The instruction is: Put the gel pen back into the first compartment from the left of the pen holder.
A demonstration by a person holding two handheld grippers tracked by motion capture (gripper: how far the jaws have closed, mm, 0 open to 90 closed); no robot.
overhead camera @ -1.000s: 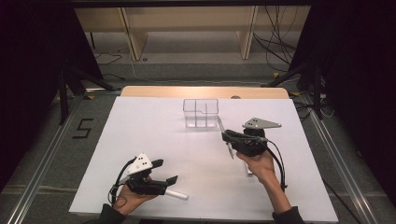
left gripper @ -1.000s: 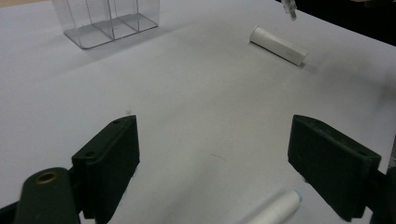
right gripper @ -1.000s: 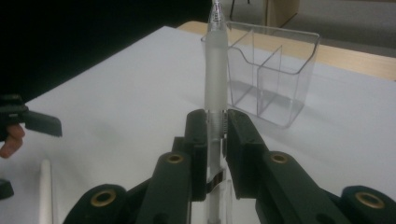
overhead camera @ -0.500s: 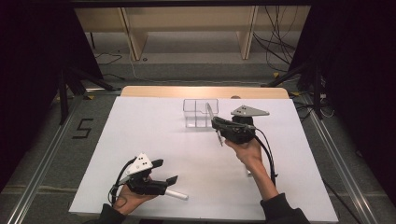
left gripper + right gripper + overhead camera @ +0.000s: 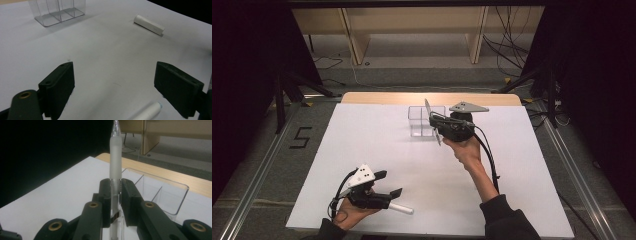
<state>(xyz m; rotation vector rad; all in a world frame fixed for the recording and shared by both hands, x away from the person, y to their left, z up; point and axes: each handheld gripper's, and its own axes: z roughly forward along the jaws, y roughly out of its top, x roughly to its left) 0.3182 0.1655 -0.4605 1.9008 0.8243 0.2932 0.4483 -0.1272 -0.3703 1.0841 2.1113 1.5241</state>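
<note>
High view: right gripper (image 5: pixel 435 126) holding pen (image 5: pixel 431 120) upright-ish, just beside clear organizer (image 5: pixel 418 121) at far table edge; not dropped in yet.

Left gripper view: jaws sitting spread wide, empty, white tube (image 5: pixel 149 112) lying just by them, second white tube (image 5: pixel 149 24) farther off.

Right gripper view: jaws pinching pen mid-barrel, compartments waiting right behind. Guessing two tubes left after this.
</note>
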